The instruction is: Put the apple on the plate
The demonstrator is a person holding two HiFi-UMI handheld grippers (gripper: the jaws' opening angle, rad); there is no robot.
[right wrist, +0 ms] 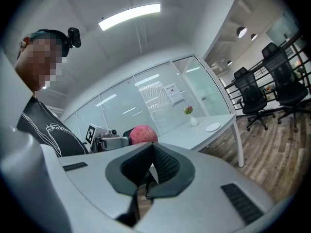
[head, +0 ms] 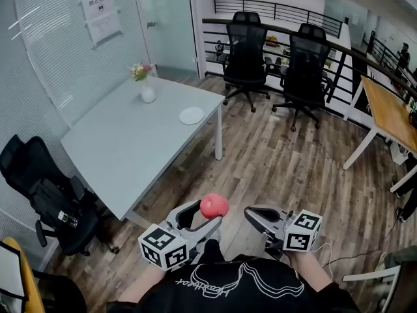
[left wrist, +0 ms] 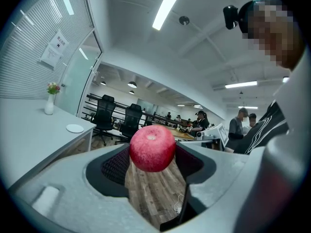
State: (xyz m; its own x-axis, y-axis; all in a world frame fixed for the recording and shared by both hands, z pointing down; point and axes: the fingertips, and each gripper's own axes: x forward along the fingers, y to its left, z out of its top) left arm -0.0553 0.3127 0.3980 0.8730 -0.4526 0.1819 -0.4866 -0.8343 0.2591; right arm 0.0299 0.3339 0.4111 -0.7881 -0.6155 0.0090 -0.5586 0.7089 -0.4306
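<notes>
Apple (head: 214, 205) sits clamped in left hand-held gripper (head: 207, 215), above floor.

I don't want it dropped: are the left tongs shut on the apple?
Shut: the left tongs squeeze the round red apple from both sides.

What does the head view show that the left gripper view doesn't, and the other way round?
Only the head view: the right gripper and a black chair at the grey table's near left side.
Only the left gripper view: ceiling lights and people in the background office.
Both: the apple clamped in the left gripper's jaws, the plate and vase on the grey table, and two office chairs beyond it.
</notes>
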